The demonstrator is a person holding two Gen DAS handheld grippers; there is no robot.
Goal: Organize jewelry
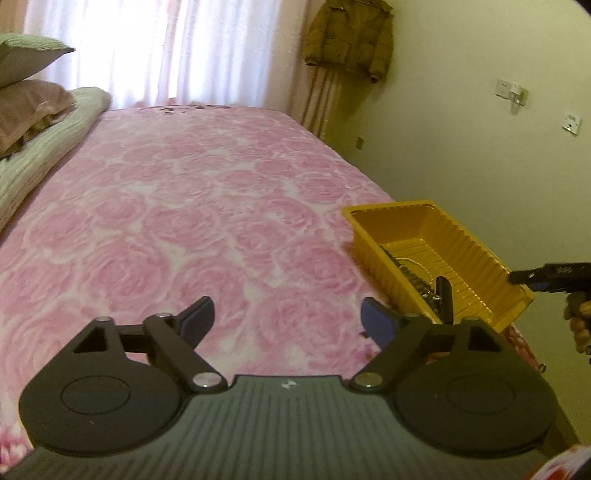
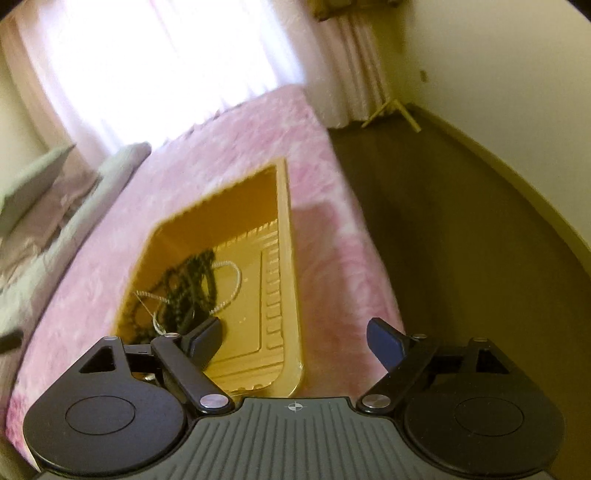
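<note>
A yellow plastic tray [image 1: 391,210] sits at the right edge of a bed with a pink rose spread [image 1: 207,206]. Inside the tray lie a dark bead necklace [image 2: 192,273] and a pale pearl strand [image 2: 233,275], tangled together. My left gripper [image 1: 288,314] hangs open over the spread just left of the tray, with nothing between its fingers. My right gripper [image 2: 293,332] is open above the tray's [image 2: 286,258] near end. Its left finger is over the tray's inside and its right finger is over the spread. It holds nothing. A hand [image 1: 578,325] carries it.
Pillows [image 1: 29,110] and a folded pale green blanket [image 1: 48,147] lie at the bed's far left. A bright curtained window [image 1: 166,48] is behind the bed, and a brown jacket [image 1: 347,33] hangs on the wall. Dark floor [image 2: 461,240] lies right of the bed.
</note>
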